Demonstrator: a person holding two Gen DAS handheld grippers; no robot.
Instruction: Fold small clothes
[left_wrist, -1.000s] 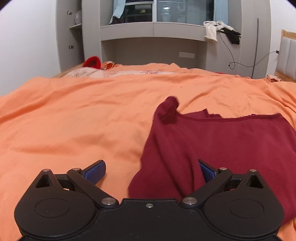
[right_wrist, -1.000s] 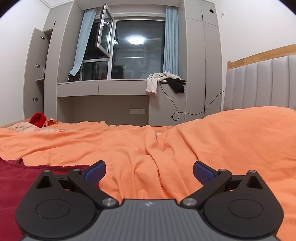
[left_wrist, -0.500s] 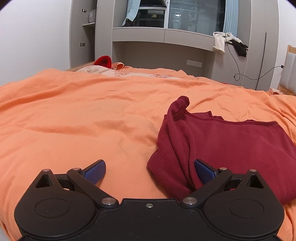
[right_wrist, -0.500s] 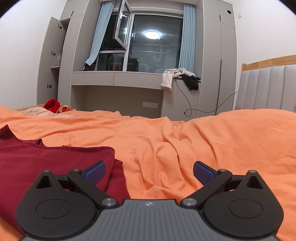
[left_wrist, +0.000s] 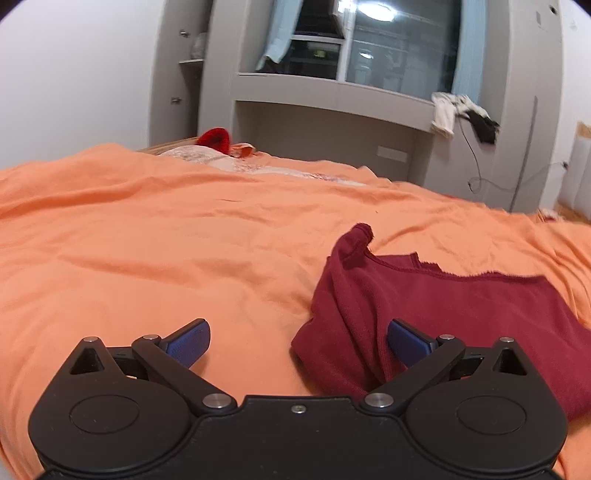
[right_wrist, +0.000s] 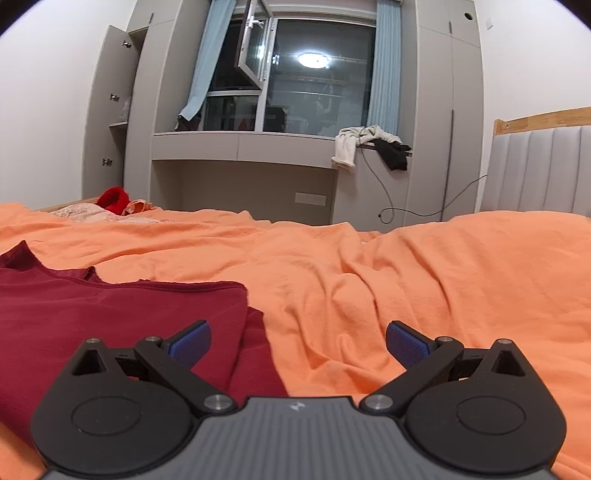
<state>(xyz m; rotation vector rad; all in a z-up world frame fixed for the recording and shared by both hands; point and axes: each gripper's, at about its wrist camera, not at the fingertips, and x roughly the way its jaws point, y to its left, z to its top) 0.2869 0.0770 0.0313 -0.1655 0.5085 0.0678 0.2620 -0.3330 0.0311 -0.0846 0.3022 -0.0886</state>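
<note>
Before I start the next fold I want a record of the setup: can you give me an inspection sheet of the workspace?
Surface: orange bedspread, wrinkled, covering the bed.
Job's things: dark red garment lying on the bedspread, its left edge bunched.
Clutter: red item and pale fabric at the far edge of the bed.
Grippers: left gripper open, over the garment's left edge; right gripper open, over its right edge; neither grips cloth.
Cables: black cable hanging from the window ledge.
Surroundings: white and black clothes on the ledge, window, grey cabinets, padded headboard.
</note>
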